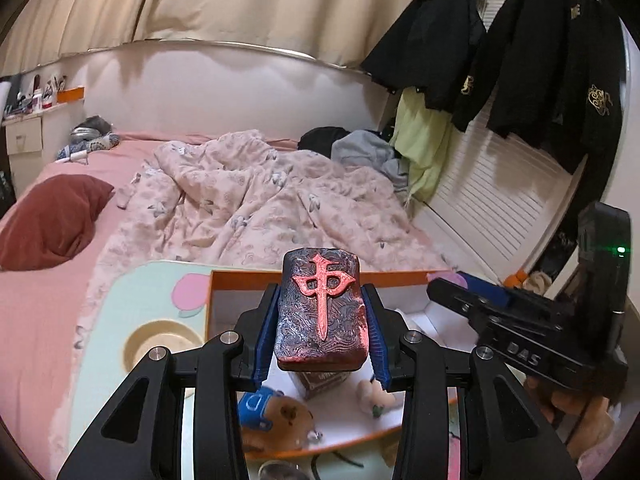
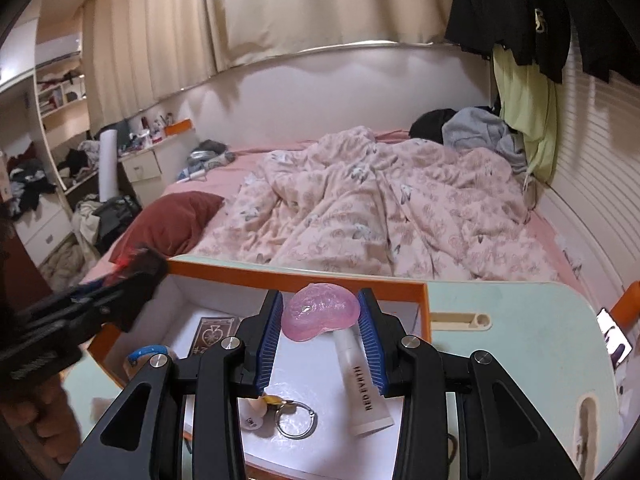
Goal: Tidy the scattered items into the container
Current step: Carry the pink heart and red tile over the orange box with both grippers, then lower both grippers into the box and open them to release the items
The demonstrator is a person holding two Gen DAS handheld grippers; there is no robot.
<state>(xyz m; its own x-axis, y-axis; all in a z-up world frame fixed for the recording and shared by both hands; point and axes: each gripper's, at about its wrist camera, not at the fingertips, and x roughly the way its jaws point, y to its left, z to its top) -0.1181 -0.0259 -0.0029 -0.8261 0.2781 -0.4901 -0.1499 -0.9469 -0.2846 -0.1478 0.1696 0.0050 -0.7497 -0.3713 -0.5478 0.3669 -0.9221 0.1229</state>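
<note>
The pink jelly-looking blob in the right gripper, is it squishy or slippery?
The pink blob looks glossy and see-through, so it is probably soft and a bit slippery. The right gripper holds it only by its sides with ribbed blue pads, so it may squash or slide. Dropped into the orange box, it would likely wobble, not break.

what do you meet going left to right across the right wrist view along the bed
dark red pillow → pink floral duvet → grey garment → pale green garment hanging at the wall
</note>
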